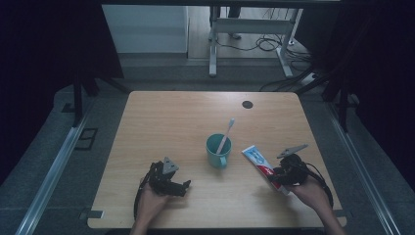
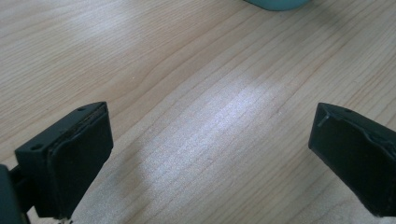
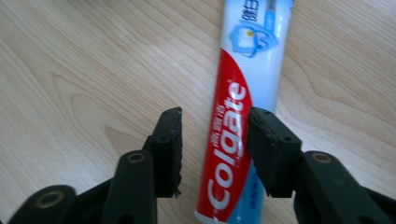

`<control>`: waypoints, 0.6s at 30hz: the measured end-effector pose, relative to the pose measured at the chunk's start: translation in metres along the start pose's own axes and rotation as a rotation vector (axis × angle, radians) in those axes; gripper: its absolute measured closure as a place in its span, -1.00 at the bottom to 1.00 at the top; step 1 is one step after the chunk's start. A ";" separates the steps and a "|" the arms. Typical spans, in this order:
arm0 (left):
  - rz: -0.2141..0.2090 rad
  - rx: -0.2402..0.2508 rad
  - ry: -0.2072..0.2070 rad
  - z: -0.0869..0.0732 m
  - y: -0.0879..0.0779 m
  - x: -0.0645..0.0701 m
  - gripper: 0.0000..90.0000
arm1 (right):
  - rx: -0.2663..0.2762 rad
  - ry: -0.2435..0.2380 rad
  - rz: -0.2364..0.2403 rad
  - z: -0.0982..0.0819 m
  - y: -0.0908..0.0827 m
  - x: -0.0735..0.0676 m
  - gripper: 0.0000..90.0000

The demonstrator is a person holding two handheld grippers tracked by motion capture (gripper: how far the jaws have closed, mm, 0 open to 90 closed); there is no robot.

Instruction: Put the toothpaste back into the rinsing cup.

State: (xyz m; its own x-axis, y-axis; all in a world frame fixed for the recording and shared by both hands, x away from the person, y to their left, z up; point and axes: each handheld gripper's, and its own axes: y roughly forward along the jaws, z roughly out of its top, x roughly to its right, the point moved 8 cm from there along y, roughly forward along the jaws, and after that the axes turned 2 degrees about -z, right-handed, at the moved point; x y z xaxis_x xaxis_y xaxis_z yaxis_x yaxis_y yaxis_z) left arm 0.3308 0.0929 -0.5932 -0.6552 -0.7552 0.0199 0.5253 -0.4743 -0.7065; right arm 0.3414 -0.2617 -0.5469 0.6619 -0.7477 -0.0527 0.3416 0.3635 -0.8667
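Right tool over the toothpaste tube, left tool idle

The toothpaste tube [image 3: 238,112] lies flat on the counter [image 1: 161,122] at the near right, just right of the teal cup [image 1: 218,151]. The right tool [image 3: 215,140] straddles it, jaws apart and off its sides. The left tool [image 2: 210,154], near left, stands wide apart over bare wood.

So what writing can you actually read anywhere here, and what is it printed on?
"Colgate": white letters on the red band of the toothpaste box, which lies flat on the table.
Smaller characters beside the brand name and at the box's pale blue end: too small and blurred to read.
The teal mug and the toothbrush standing in it: no lettering that can be made out.
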 end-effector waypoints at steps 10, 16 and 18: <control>-0.004 -0.006 -0.002 -0.001 0.001 0.000 -1.00 | -0.105 0.017 -0.029 0.002 0.005 0.010 -0.09; -0.005 -0.014 0.004 -0.002 0.002 0.000 -1.00 | -0.169 0.020 -0.032 0.005 0.011 0.012 -0.17; -0.007 -0.013 0.001 -0.002 0.003 0.001 -1.00 | -0.194 0.017 -0.034 0.006 0.013 0.012 -0.17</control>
State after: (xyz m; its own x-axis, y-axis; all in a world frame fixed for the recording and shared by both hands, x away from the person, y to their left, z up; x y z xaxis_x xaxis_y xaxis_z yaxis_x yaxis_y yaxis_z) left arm 0.3304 0.0919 -0.5964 -0.6594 -0.7514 0.0237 0.5135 -0.4732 -0.7158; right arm 0.3580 -0.2628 -0.5560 0.6402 -0.7677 -0.0284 0.2279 0.2251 -0.9473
